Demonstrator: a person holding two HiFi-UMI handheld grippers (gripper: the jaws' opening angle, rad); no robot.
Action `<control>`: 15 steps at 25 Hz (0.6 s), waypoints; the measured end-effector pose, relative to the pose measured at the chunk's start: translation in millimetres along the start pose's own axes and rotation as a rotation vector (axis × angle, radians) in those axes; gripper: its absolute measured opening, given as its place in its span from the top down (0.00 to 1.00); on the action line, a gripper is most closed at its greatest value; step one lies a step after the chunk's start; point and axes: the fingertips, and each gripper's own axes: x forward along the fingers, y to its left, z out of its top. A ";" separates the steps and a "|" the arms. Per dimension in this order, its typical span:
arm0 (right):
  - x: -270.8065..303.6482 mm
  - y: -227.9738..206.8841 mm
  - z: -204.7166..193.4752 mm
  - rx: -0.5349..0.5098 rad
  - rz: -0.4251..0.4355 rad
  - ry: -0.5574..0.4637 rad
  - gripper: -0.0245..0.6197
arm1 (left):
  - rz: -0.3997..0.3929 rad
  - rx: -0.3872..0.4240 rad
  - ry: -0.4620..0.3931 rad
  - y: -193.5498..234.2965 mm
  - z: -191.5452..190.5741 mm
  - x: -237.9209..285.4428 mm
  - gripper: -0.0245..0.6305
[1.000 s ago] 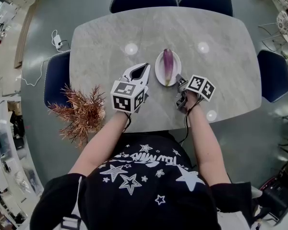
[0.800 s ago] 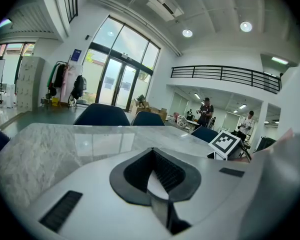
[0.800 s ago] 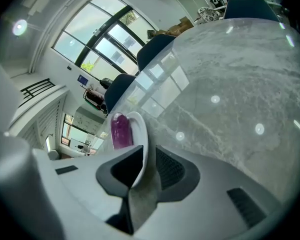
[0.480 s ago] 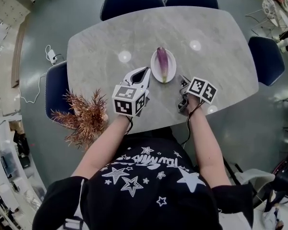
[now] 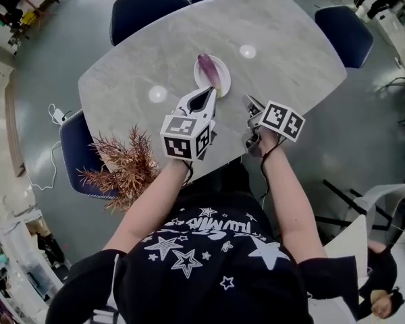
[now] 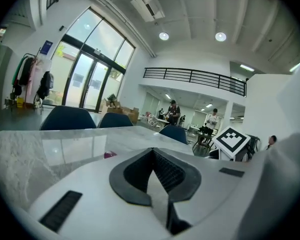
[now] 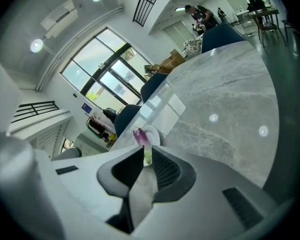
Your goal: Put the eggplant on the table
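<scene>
Two grippers are held near the plate (image 5: 224,78); eggplant (image 5: 208,71) not yet lifted. Left gripper (image 5: 206,93) jaws are closed, empty; right gripper (image 5: 251,105) jaws slightly parted, empty. Transfer to table (image 5: 290,52) is left.

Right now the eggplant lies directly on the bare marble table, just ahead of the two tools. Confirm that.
Not quite. The eggplant lies on a white plate, not directly on the bare marble. The plate stands on the table, just ahead of the left tool and the right tool. The head view shows this, and the right gripper view does too.
</scene>
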 end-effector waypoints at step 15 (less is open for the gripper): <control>-137.5 -6.0 -19.0 0.067 -0.051 -0.262 0.88 | -0.264 0.072 0.011 -97.9 -9.3 -22.2 0.95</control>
